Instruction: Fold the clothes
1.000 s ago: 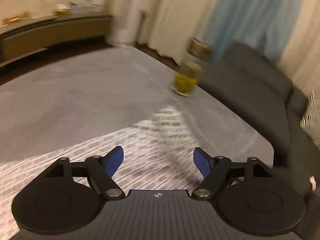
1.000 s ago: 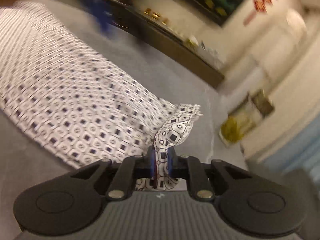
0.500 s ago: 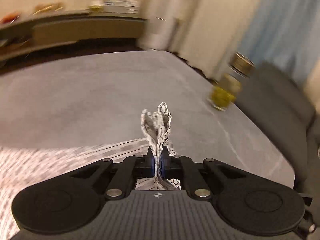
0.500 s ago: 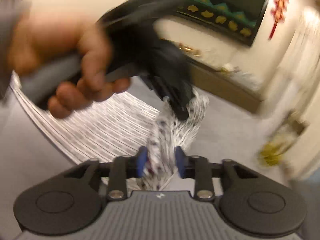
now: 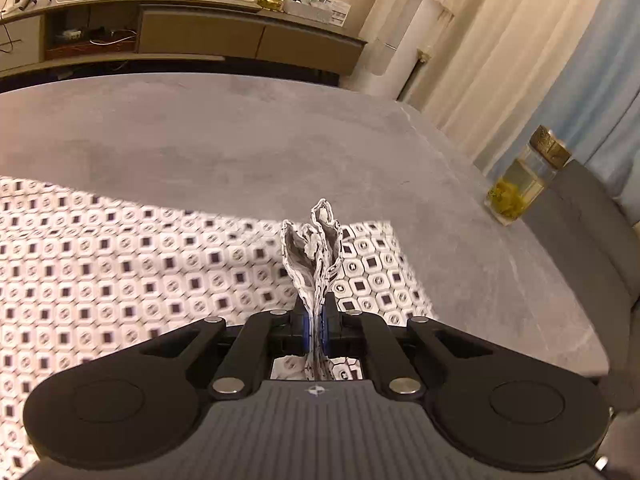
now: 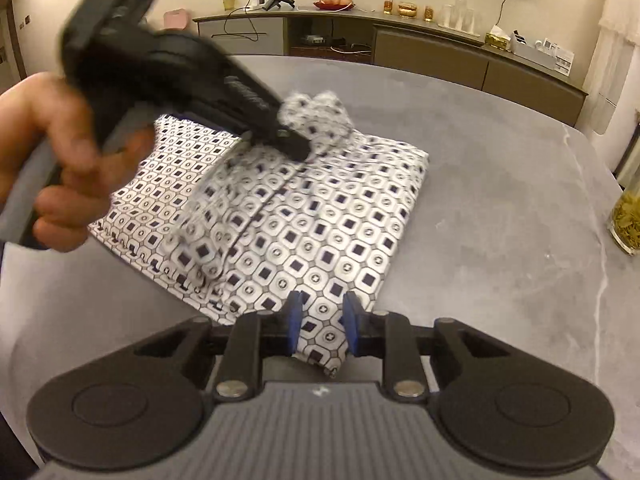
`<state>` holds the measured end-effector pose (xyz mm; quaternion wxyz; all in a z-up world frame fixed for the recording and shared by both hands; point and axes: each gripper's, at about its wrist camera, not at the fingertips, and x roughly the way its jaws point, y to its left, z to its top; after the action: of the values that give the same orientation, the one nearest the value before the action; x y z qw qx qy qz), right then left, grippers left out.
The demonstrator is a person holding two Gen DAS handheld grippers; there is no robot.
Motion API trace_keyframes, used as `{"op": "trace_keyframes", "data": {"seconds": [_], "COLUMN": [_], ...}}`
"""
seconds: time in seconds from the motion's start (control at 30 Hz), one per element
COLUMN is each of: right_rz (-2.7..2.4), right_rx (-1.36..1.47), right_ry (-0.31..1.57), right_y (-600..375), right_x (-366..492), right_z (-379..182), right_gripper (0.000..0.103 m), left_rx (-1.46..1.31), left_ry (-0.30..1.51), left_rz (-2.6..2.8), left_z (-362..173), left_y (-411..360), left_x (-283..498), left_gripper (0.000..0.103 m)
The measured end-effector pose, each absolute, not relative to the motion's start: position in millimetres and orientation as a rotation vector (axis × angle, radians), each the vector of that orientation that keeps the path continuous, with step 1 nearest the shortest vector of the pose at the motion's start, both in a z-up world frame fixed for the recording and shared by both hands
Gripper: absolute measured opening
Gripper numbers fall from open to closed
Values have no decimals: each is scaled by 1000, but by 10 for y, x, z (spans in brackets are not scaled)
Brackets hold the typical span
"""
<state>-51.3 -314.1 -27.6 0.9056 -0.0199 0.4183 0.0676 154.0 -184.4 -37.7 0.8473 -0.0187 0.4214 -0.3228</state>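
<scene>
The left tool (image 5: pixel 316 322) pinches a bunched fold of the white, dark-squared patterned garment (image 6: pixel 304 216) lying ahead on the grey bench (image 6: pixel 500 240). The right tool (image 6: pixel 319 326) is closing around the near corner; a shallow bite could slip, spoiling the fold.

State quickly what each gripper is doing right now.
Left gripper: shut on a bunch of cloth.
Right gripper: closing, cloth corner between its jaws.

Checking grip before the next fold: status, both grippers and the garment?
Left gripper shut on a bunched fold of the patterned garment. Right gripper closing, garment corner between its jaws, pads not pressing. Jar at the table edge, clear of the cloth.
</scene>
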Motion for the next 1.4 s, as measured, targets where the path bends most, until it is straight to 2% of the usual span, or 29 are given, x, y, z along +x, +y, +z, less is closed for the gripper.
{"op": "trace_keyframes", "data": {"seconds": [0.1, 0.2, 0.27, 0.33, 0.37, 0.47, 0.7, 0.97, 1.13, 1.4], "right_rz": [138, 144, 146, 151, 152, 153, 228, 353, 357, 160], "right_rx": [-19, -32, 7, 33, 38, -11, -5, -210, -201, 100], "right_ry": [870, 878, 816, 770, 788, 890, 792, 837, 833, 765], "right_y": [-3195, -3162, -3214, -3238, -3236, -3112, -3014, -2511, -2532, -3282], "right_x": [-476, -420, -431, -444, -405, -282, -341, -320, -311, -87], "right_z": [-286, -305, -228, -179, -203, -363, -234, -451, -472, -269], "right_gripper": [22, 22, 22, 23, 23, 24, 25, 24, 25, 25], "left_rx": [-24, -66, -86, -106, -102, -18, -59, -18, 1, 13], "left_ry": [895, 859, 826, 818, 828, 849, 780, 815, 812, 771], "left_rz": [-678, -663, -671, -693, -700, -682, -723, -724, -704, -677], "left_z": [-499, -425, -345, -316, -338, -494, -331, -530, -529, -287], "left_y": [-1832, -1684, -1561, -1483, -1474, -1568, -1389, -1321, -1416, -1682], "left_x": [1577, 1570, 1495, 1432, 1412, 1371, 1028, 846, 971, 1466], "left_gripper": [10, 21, 25, 36, 39, 38, 40, 40, 40, 42]}}
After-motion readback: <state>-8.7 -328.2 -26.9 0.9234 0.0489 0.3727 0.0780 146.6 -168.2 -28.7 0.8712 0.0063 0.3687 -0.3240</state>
